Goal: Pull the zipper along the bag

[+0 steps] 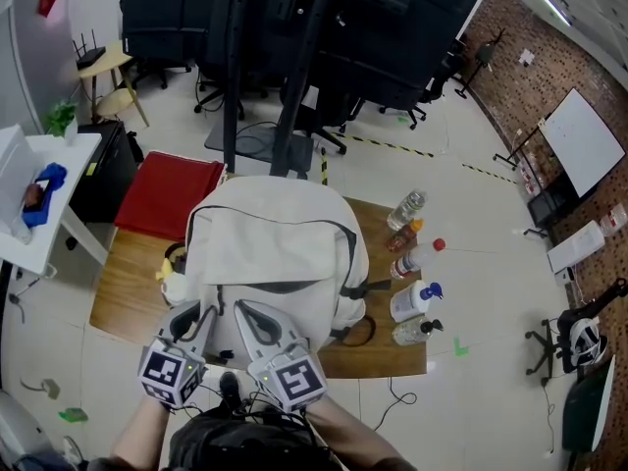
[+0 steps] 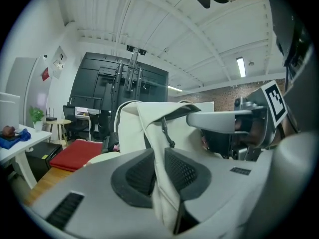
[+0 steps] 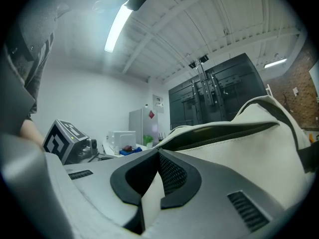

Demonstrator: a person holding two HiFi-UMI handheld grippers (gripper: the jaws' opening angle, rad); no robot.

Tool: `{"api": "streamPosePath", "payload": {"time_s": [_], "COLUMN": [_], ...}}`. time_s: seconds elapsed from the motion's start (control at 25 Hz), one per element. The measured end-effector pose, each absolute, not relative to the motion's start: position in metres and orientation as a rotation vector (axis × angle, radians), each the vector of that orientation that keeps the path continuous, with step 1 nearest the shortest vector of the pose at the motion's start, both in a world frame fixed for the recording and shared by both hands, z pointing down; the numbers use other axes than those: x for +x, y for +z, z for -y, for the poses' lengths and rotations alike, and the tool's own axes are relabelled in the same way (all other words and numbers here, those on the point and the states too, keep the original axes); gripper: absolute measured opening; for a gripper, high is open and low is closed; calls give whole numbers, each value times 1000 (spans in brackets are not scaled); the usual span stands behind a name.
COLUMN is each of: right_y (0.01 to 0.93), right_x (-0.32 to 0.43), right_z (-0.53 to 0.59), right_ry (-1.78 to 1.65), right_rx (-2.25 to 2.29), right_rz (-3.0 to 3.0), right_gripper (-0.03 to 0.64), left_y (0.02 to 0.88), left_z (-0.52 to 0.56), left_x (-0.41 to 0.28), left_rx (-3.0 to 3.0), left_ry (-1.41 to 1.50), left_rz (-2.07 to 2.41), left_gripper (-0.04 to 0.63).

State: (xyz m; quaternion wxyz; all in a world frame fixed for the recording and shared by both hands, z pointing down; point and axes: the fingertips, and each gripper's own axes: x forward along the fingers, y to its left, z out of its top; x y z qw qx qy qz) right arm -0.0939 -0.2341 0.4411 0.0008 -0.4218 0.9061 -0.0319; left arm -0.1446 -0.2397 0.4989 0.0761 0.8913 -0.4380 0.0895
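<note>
A cream backpack (image 1: 275, 248) lies on a wooden table (image 1: 123, 292), with a dark zipper line (image 1: 285, 287) curving across its near part. Both grippers sit at the bag's near edge. My left gripper (image 1: 196, 314) is shut on a raised fold of the bag's fabric (image 2: 162, 183), which fills the gap between its pads; a dark pull cord (image 2: 167, 133) hangs just beyond. My right gripper (image 1: 250, 314) is shut on a thin strip of cream fabric (image 3: 149, 193). Past it the zipper opening (image 3: 224, 133) gapes dark.
Several bottles (image 1: 405, 209) and a spray bottle (image 1: 417, 300) stand on the table's right side, with a small red object (image 1: 439, 244) on the floor beyond. A red pad (image 1: 167, 196) lies at the left rear, a white side table (image 1: 39, 214) farther left, and a black stand (image 1: 275, 67) behind.
</note>
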Motion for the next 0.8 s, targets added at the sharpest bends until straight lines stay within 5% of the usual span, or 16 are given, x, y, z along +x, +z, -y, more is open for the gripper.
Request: {"api": "streamPosePath", "payload": {"time_s": [0.48,0.8], "right_y": [475,482], "right_x": [-113,-122], "right_z": [237,244], "right_ry": [-343,-483], "right_rx": [-1282,-1239], "right_rz": [-2925,-2916], "right_gripper": [14,95], "left_y": [491,490], "left_z": [235,231], "left_x": [-143,-144], "left_rx": [2717,2730], "left_ry": [227,178], "left_rz": [1189,1131], "left_gripper": [44,43]}}
